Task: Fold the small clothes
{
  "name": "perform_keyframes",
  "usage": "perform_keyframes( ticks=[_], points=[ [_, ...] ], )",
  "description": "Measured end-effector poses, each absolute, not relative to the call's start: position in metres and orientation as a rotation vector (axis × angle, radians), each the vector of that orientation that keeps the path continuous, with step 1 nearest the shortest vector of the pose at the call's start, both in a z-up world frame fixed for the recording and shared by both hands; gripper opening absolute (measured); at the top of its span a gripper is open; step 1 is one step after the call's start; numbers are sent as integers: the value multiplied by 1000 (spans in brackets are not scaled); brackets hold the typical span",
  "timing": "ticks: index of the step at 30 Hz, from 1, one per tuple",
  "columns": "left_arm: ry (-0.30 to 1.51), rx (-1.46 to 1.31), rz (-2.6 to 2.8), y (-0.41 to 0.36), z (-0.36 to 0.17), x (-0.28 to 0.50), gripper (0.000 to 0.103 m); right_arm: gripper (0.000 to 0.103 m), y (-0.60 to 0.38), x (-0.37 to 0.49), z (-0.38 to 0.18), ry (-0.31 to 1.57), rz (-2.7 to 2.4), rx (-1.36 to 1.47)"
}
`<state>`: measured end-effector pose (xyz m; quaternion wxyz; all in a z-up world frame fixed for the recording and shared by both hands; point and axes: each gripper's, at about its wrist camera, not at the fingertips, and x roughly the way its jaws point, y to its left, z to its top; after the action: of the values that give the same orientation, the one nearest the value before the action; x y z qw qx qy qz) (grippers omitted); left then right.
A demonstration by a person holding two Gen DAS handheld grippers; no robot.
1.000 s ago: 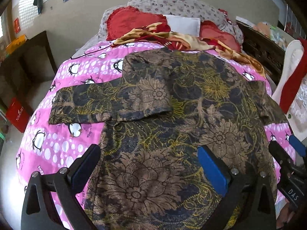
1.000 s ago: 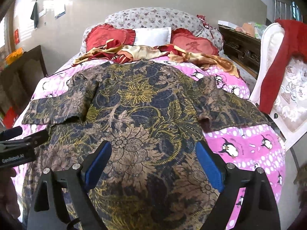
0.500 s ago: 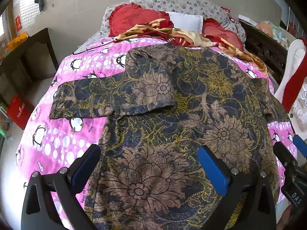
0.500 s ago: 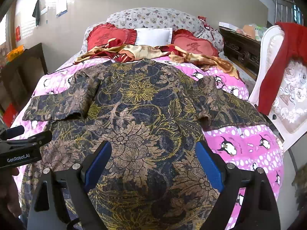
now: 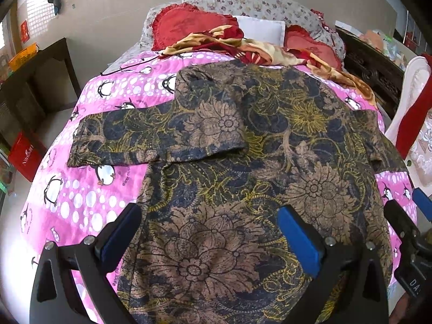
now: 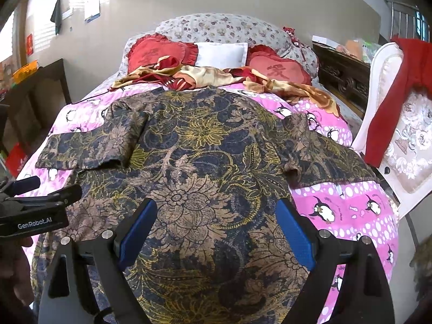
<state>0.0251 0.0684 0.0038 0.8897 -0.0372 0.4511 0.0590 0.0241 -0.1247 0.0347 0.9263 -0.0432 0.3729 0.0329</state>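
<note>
Shirt (image 5: 243, 178) lies spread flat, back up, on the pink penguin bedspread (image 5: 81, 197), both sleeves out. Compared with a second ago, both cameras sit slightly higher and nothing on the cloth has shifted. Left gripper (image 5: 210, 232) and right gripper (image 6: 216, 229) hover wide apart, holding nothing; folding seems not yet begun.

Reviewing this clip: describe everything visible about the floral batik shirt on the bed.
The batik shirt is dark navy with tan and yellow floral print, thin woven fabric by its look. It lies spread flat on the pink penguin bedspread, collar end toward the pillows. Its left sleeve stretches outward, lightly creased; the right sleeve lies out the other way. Both open grippers, left gripper and right gripper, hover above its lower half.
</note>
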Motion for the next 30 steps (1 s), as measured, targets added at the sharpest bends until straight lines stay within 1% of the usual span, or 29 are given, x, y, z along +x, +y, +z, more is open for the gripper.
perform_keyframes(
  ticks=[12, 30],
  points=[
    [944, -90, 114, 69, -7, 32, 103, 87, -127, 31, 29, 784, 59, -90],
    [986, -84, 142, 85, -34, 63, 103, 87, -107, 75, 4, 813, 80, -102]
  ],
)
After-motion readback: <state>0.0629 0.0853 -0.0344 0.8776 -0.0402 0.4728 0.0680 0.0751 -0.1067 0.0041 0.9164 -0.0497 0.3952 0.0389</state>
